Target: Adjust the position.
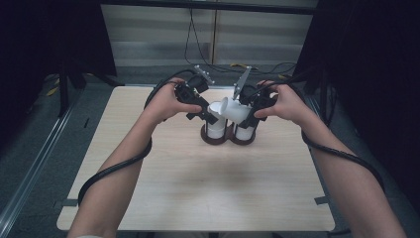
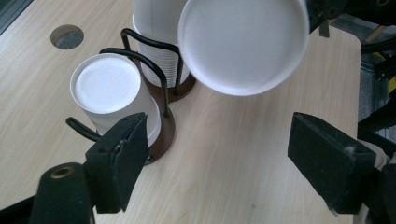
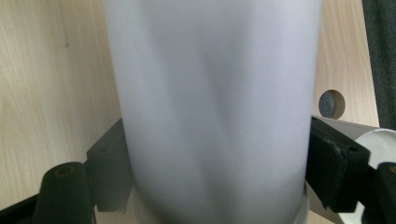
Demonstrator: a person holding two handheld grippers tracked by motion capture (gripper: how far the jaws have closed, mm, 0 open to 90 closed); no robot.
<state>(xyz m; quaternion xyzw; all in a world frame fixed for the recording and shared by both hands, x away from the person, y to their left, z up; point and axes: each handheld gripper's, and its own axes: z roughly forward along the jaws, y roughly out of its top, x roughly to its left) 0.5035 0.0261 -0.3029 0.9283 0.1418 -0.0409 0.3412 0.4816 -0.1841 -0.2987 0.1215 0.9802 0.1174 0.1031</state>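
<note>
On the pale wood-grain table (image 1: 198,188) we work with two black grippers over a pair of cup holders. Our right gripper (image 1: 251,110) pinches a white paper cup (image 1: 233,110) by its smooth, slightly tapered wall; in the right gripper view that wall (image 3: 215,112) fills the space between the two matte black pads, which press on it from either side. The cup is lifted and tilted, lying nearly on its side above the holders, its flat round bottom turned toward our left gripper (image 1: 202,111). In the left gripper view that bottom (image 2: 243,44) shows as a plain white disc with a thin raised rim.

Our left gripper stands with its jaws spread and nothing between them; its blocky black pads (image 2: 123,161) have a dull, rubbery look, and bare tabletop shows between them. It hovers just beside the near stack of cups (image 2: 109,93), which sits upside down, its flat bottom upward, in a holder (image 2: 161,135) made of a round dark-brown base and thin black wire loops. A second holder (image 2: 180,91) of the same make stands touching it, and it carries a taller stack of cups (image 2: 161,51) whose rolled rims form fine ridges down the side.

A round hole (image 2: 67,36) is cut through the tabletop near the far corner. Thick black cables (image 1: 111,171) trail from the grippers along our forearms.
</note>
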